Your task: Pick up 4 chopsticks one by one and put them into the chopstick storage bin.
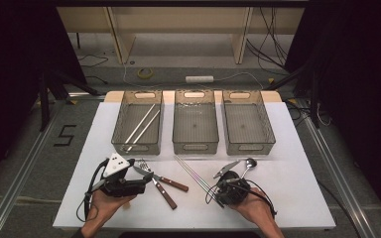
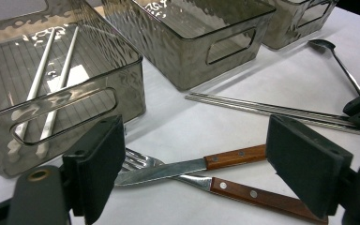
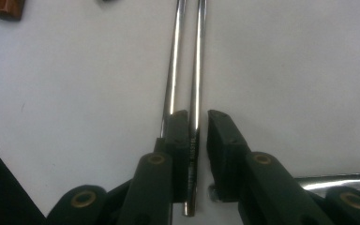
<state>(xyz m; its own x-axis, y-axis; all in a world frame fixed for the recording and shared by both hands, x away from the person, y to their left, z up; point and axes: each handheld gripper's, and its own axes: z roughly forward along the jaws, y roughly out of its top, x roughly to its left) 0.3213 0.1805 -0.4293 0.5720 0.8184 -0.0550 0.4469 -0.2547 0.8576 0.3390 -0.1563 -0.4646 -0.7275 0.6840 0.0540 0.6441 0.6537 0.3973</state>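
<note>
A pair of metal chopsticks (image 1: 193, 173) lies slantwise on the white table. In the right gripper view, one chopstick (image 3: 195, 70) runs between my right gripper's (image 3: 198, 117) jaws, which stand narrowly apart with a slit beside it. Its twin (image 3: 172, 70) lies just outside the left jaw. My right gripper (image 1: 217, 191) sits at the pair's near end. My left gripper (image 2: 194, 140) is wide open, low over the table. It faces a wooden-handled knife (image 2: 168, 170) crossed over a fork (image 2: 258, 194). In the high view my left gripper (image 1: 140, 177) is beside the knife (image 1: 173, 184).
Three grey see-through bins (image 1: 136, 148) (image 1: 195, 147) (image 1: 249, 147) stand in a row at the back. The left one holds two pale chopsticks (image 1: 143, 126). A spoon (image 1: 248, 166) lies right of my right gripper. Its handle (image 3: 337, 180) shows close by.
</note>
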